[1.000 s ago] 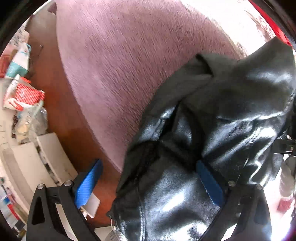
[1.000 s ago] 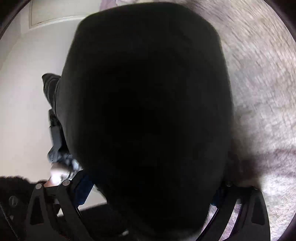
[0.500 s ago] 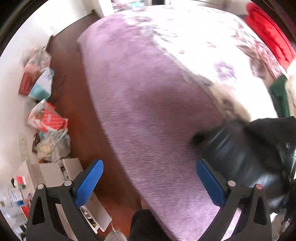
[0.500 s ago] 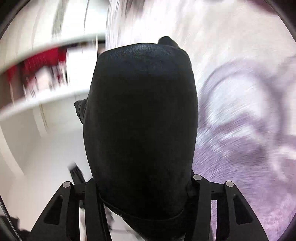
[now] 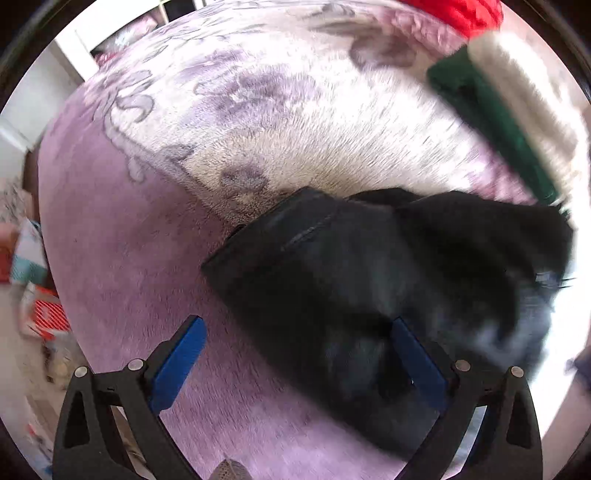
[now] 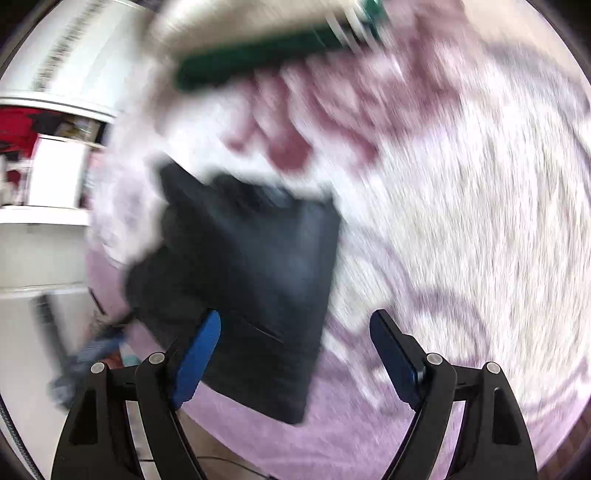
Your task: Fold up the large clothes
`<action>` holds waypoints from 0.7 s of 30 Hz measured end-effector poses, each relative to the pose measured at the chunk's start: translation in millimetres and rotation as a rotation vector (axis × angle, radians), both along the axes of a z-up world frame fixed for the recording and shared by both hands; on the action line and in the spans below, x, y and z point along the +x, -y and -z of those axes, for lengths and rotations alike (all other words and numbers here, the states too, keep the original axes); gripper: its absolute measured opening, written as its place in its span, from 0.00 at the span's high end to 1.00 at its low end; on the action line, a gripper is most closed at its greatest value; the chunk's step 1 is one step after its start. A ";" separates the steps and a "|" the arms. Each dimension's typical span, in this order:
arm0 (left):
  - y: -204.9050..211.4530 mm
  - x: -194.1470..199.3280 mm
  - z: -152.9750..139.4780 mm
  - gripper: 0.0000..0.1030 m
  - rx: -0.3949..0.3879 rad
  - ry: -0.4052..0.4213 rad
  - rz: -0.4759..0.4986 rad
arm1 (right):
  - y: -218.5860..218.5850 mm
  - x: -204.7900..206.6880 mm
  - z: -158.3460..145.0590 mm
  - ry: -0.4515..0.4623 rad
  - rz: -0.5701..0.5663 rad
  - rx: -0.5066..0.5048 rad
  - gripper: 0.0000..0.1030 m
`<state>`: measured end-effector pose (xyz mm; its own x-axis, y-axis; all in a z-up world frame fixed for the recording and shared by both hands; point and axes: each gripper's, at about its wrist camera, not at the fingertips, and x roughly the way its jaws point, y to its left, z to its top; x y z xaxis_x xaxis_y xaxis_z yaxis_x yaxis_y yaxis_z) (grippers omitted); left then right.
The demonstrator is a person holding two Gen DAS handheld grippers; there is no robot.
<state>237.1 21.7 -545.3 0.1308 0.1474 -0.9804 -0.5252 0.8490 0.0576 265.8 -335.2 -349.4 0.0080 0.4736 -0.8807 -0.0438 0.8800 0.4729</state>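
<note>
A black leather jacket (image 5: 362,280) lies in a heap on the purple and white flowered blanket (image 5: 147,236). My left gripper (image 5: 295,354) is open above the jacket's near edge, and its right finger (image 5: 417,358) lies over the black leather. In the right wrist view the jacket (image 6: 258,273) lies on the blanket (image 6: 461,221), and my right gripper (image 6: 295,350) is open and empty just above the jacket's near end. Both views are blurred by motion.
A folded green and white garment (image 5: 517,122) lies on the blanket behind the jacket, also in the right wrist view (image 6: 266,48). A red garment (image 5: 461,14) lies at the far edge. Boxes and bags (image 5: 33,280) stand on the floor left. White shelves (image 6: 48,177) stand at left.
My right gripper was shut on the jacket and has opened and let it go. The jacket dropped onto the blanket. Both grippers have swung over the bed.
</note>
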 end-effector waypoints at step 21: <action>-55.2 -74.7 -20.4 0.00 -0.260 0.041 -0.271 | -51.9 31.8 57.9 -0.043 -0.143 0.074 0.31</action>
